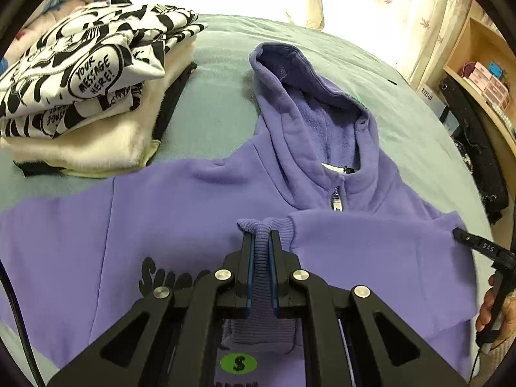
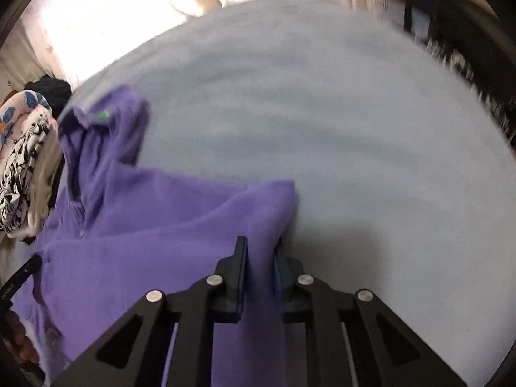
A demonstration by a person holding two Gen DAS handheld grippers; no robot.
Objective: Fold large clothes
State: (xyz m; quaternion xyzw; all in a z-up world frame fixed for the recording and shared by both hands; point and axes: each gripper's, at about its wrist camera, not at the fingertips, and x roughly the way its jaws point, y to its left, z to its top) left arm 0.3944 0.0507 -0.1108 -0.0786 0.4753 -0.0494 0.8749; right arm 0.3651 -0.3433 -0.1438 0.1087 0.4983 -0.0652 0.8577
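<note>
A purple zip hoodie [image 1: 167, 200] lies front-up on the pale blue bed cover [image 1: 219, 64], its hood [image 1: 300, 96] pointing away. My left gripper [image 1: 260, 235] is shut on the ribbed sleeve cuff [image 1: 261, 225] and holds it over the chest, near the zip pull. The sleeve [image 1: 371, 242] is folded across the body. My right gripper [image 2: 260, 245] is shut on a fold of the hoodie's fabric [image 2: 267, 219] at its right edge; this view is blurred. The right gripper's finger also shows in the left wrist view [image 1: 477, 242].
A stack of folded clothes [image 1: 84, 96], black-and-white print on top of cream fleece, sits at the left of the bed. A wooden shelf [image 1: 477, 74] with boxes and dark hanging cloth [image 1: 483, 167] stand at the right. Bright curtains are behind.
</note>
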